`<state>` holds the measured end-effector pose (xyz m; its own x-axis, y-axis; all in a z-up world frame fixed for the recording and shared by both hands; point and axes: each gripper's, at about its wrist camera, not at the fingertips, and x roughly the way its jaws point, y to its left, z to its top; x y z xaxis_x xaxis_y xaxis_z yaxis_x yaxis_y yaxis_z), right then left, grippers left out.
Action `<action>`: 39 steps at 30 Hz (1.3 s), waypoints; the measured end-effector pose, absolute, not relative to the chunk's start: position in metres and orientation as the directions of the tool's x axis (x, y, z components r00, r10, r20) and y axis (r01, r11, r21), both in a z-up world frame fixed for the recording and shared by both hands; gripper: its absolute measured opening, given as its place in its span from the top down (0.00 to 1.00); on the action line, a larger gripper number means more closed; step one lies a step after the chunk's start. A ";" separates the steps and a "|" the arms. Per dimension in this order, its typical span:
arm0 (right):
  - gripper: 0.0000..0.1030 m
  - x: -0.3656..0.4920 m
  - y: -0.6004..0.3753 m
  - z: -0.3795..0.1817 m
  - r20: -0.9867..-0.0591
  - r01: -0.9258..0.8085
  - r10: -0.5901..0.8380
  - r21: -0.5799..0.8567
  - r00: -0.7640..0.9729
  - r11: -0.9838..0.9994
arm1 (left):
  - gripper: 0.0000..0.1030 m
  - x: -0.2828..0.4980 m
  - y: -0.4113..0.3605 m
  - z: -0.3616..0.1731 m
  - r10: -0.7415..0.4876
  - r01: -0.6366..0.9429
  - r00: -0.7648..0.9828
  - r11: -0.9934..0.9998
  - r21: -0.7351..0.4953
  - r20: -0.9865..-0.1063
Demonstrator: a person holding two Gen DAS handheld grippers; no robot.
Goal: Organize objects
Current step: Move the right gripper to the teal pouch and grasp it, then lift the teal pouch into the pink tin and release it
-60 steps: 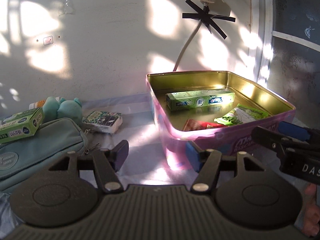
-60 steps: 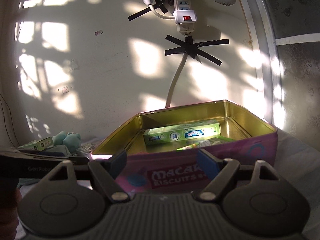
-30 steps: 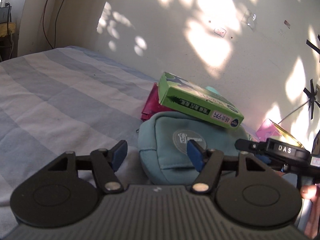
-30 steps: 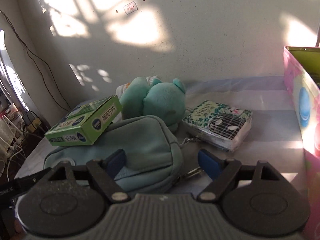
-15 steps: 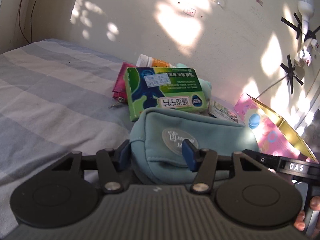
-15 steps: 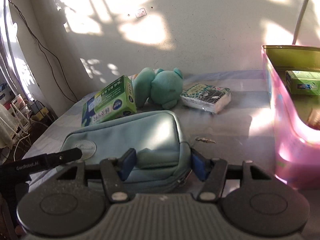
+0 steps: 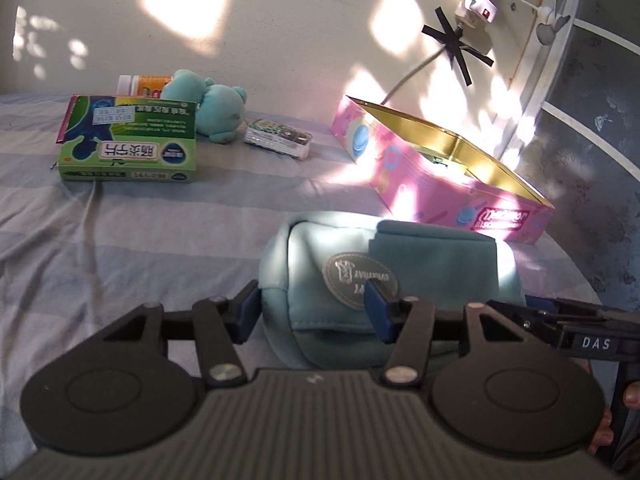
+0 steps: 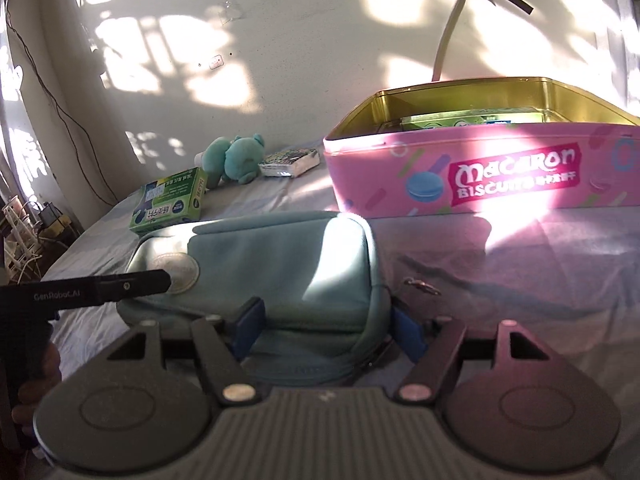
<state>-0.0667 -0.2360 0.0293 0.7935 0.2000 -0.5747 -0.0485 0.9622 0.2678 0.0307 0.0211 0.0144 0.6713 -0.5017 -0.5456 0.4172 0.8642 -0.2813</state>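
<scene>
Teal fabric zip pouch (image 7: 384, 276) lies on the striped bedsheet (image 7: 120, 240), just in front of the pink macaron tin (image 8: 480, 176). We pinch it at both ends: left gripper (image 7: 312, 312) by the badge, right gripper (image 8: 326, 330), just widened, at the zipper end. Soft, light, saggy, so grip the seams.

I see a striped bed (image 7: 120, 240) carrying a teal pouch (image 7: 400, 264) near me, a green box (image 7: 128, 146), plush toy (image 7: 216, 112), perhaps a small fan (image 7: 278, 139) farther off, and pink tin (image 7: 440, 188) right.
</scene>
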 end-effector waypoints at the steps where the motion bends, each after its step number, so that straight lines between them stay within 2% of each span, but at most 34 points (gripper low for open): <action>1: 0.23 -0.073 -0.237 0.029 -0.575 -0.043 0.183 0.247 0.797 0.968 | 0.43 0.031 0.016 0.014 -0.512 0.429 0.660 0.857 -0.284 -0.550; 5: 0.19 -0.087 -0.245 0.024 -0.550 -0.023 0.141 0.216 0.823 0.976 | 0.37 0.026 -0.004 0.014 -0.460 0.422 0.682 0.883 -0.207 -0.569; 9: 0.09 -0.090 -0.250 0.023 -0.525 -0.001 0.099 0.185 0.845 0.983 | 0.24 0.018 -0.017 0.018 -0.365 0.398 0.744 0.915 -0.068 -0.559; 11: 0.09 -0.089 -0.253 0.022 -0.525 -0.001 0.104 0.193 0.845 0.981 | 0.23 0.013 -0.020 0.020 -0.337 0.386 0.763 0.922 -0.029 -0.552; 16: 0.07 -0.088 -0.258 0.016 -0.531 0.000 0.132 0.243 0.837 0.970 | 0.19 0.007 -0.025 0.021 -0.292 0.356 0.782 0.935 0.010 -0.550; 21: 0.05 -0.088 -0.256 0.013 -0.537 -0.019 0.157 0.253 0.829 0.967 | 0.17 0.008 -0.026 0.017 -0.273 0.323 0.783 0.946 -0.010 -0.558; 23: 0.06 -0.088 -0.251 0.013 -0.540 -0.041 0.170 0.244 0.825 0.969 | 0.17 0.007 -0.026 0.015 -0.275 0.319 0.785 0.948 -0.018 -0.556; 24: 0.10 -0.088 -0.248 0.012 -0.538 -0.059 0.183 0.240 0.823 0.969 | 0.17 0.007 -0.027 0.014 -0.283 0.325 0.782 0.945 -0.024 -0.556; 27: 0.17 -0.089 -0.239 0.012 -0.533 -0.072 0.174 0.207 0.828 0.976 | 0.32 0.005 -0.031 0.014 -0.319 0.356 0.762 0.933 -0.047 -0.564; 31: 0.32 -0.095 -0.244 0.014 -0.501 -0.063 0.168 0.221 0.849 0.973 | 0.38 0.004 -0.034 0.020 -0.320 0.359 0.759 0.932 -0.046 -0.567; 33: 0.34 -0.099 -0.246 0.016 -0.479 -0.062 0.162 0.217 0.863 0.974 | 0.38 0.001 -0.034 0.026 -0.332 0.363 0.764 0.930 -0.056 -0.553; 39: 0.34 -0.115 -0.248 0.040 -0.345 -0.070 0.127 0.173 0.930 0.982 | 0.38 -0.013 -0.043 0.063 -0.359 0.388 0.828 0.921 -0.022 -0.430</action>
